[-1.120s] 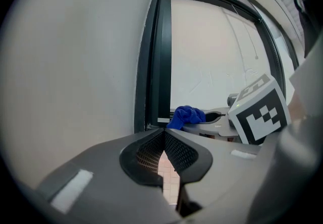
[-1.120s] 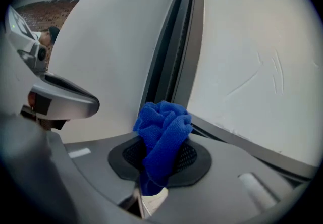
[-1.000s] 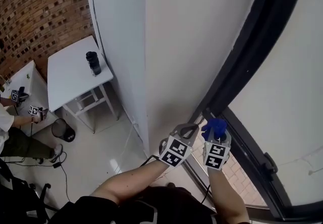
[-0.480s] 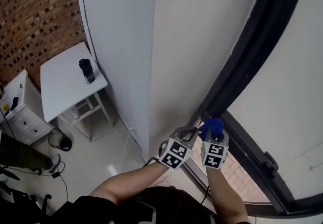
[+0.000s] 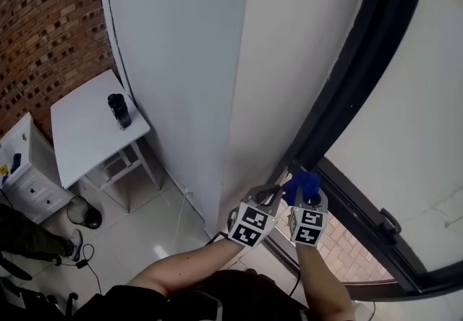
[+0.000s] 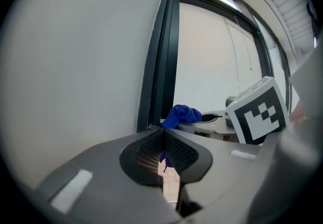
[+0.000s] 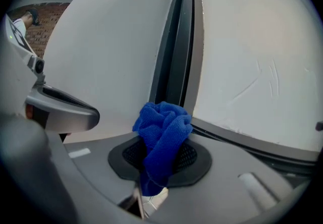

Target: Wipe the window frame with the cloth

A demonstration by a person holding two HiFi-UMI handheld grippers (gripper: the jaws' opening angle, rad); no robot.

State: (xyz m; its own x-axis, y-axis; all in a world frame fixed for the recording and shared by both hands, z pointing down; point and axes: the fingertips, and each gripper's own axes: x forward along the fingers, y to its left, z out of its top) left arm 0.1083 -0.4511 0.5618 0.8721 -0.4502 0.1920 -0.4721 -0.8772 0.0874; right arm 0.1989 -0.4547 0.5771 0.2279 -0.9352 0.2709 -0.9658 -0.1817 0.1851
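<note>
I'm facing the white wall (image 5: 217, 59) that is running alongside the dark window frame (image 5: 362, 59). I'm holding both grippers low, near the frame's bottom corner. The left gripper (image 6: 162, 140) is pinching together on nothing. The right gripper (image 7: 160, 160) is clamping the bunched blue cloth (image 7: 164, 127) just beside the frame.

My head camera looks steeply down along the white wall (image 5: 217, 59) onto the left claw (image 5: 266, 193) and the right claw (image 5: 304, 193), both low in its picture. Each claw camera sits close behind its own jaws and faces along the dark window frame (image 6: 162, 56). All three views share this frame and the blue cloth (image 7: 162, 132).
</note>
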